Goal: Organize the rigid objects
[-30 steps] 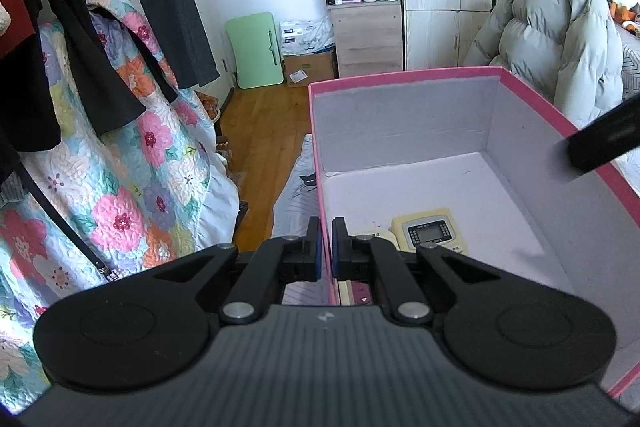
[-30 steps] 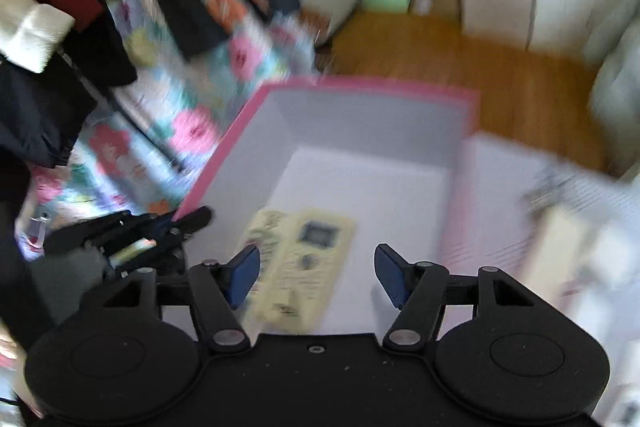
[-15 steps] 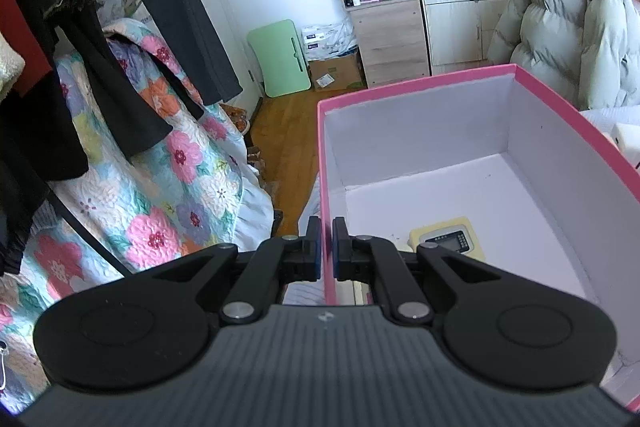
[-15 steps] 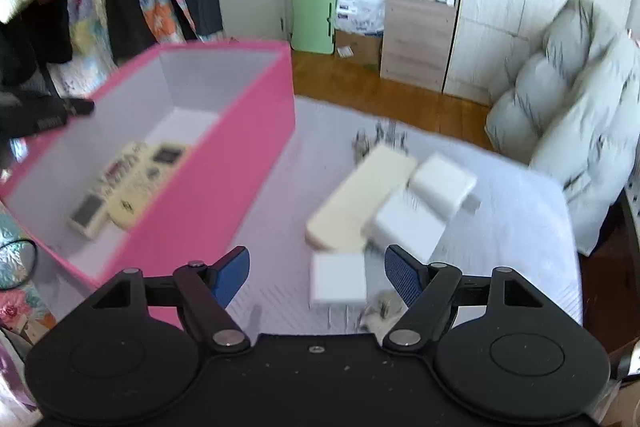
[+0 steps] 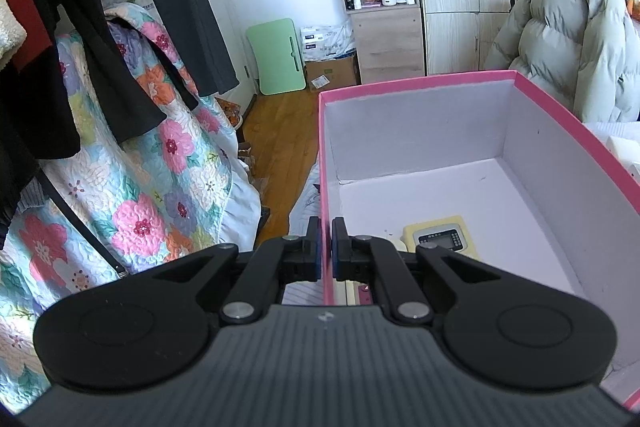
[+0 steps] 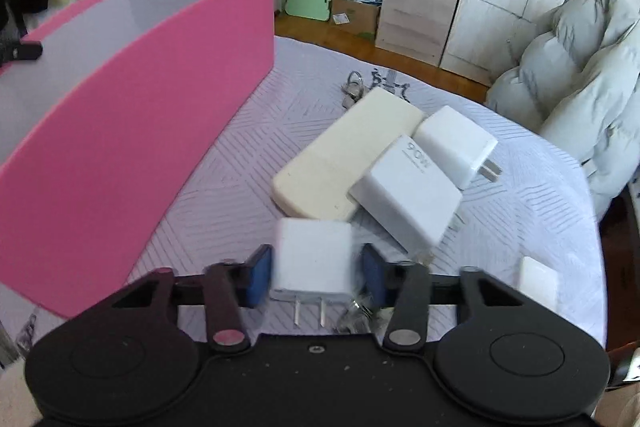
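Observation:
My left gripper (image 5: 326, 251) is shut on the near-left wall of the pink box (image 5: 420, 83). A yellowed remote (image 5: 436, 237) lies on the box floor. In the right wrist view the box (image 6: 120, 131) stands at the left on the bed. My right gripper (image 6: 316, 275) is low over a small white plug adapter (image 6: 314, 247). The adapter's prongs point toward the camera. The jaws are closing with the adapter between the blue pads, and a thin gap still shows on the right side.
Beyond the adapter lie a cream power bank (image 6: 340, 163), a white 90W charger (image 6: 408, 187), another white charger (image 6: 456, 143) and keys (image 6: 354, 83). A small white block (image 6: 538, 281) sits at the right. A puffy coat (image 6: 580, 67) edges the bed.
My right gripper swung from above the box to the items on the bed, sank onto the small adapter and narrowed its jaws. The left gripper kept its hold on the box wall.

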`<action>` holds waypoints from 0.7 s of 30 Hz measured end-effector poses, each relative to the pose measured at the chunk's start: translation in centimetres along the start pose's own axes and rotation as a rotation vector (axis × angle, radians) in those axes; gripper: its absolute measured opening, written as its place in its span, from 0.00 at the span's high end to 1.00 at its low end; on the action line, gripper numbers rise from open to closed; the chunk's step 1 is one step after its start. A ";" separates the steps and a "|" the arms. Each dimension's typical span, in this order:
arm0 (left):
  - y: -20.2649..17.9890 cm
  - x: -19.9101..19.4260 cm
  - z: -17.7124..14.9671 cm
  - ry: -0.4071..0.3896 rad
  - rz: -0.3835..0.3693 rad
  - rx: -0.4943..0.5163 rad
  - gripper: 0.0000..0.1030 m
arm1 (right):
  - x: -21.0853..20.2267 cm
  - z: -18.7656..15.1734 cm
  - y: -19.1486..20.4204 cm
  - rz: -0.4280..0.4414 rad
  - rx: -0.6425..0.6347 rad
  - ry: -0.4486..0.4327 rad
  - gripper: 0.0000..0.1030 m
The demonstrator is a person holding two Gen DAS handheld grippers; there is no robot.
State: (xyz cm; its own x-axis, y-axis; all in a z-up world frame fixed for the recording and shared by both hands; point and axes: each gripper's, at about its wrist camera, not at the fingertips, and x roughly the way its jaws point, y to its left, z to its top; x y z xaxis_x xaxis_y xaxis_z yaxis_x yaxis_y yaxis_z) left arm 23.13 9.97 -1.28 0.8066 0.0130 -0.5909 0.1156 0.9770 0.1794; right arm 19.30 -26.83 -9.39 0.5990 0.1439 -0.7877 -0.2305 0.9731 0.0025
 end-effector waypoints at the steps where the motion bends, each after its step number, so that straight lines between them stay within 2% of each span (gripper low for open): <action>1: 0.1 0.0 0.0 -0.001 -0.002 -0.002 0.96 | -0.3 0.0 0.0 0.000 0.011 -0.006 0.54; 8: 0.6 0.0 -0.1 -0.007 -0.013 -0.022 0.97 | -5.2 0.4 0.4 0.036 0.073 -0.121 0.54; 11: 0.6 0.0 -0.1 -0.010 -0.011 -0.020 0.97 | -8.4 2.2 1.5 0.127 0.074 -0.195 0.54; 13: 0.5 0.0 -0.1 -0.011 -0.011 -0.020 0.97 | -10.2 3.7 3.0 0.232 0.055 -0.233 0.54; 15: 0.5 0.1 -0.1 -0.010 -0.011 -0.022 0.97 | -10.9 5.3 5.0 0.336 0.024 -0.197 0.54; 16: 0.5 0.1 -0.1 -0.010 -0.011 -0.020 0.97 | -10.9 6.1 6.5 0.361 -0.008 -0.169 0.54; 18: 0.5 0.0 -0.2 -0.011 -0.011 -0.021 0.97 | -10.4 7.4 8.8 0.385 -0.061 -0.129 0.54; 21: 0.5 0.1 -0.2 -0.010 -0.012 -0.022 0.97 | -7.5 9.1 11.6 0.434 -0.092 -0.005 0.54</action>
State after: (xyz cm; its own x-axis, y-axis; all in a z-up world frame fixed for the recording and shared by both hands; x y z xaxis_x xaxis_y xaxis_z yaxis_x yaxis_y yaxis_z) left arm 23.15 10.51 -1.35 0.8111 -0.0007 -0.5849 0.1126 0.9815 0.1549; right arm 19.08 -14.97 2.15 0.4352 0.5364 -0.7231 -0.5286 0.8024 0.2771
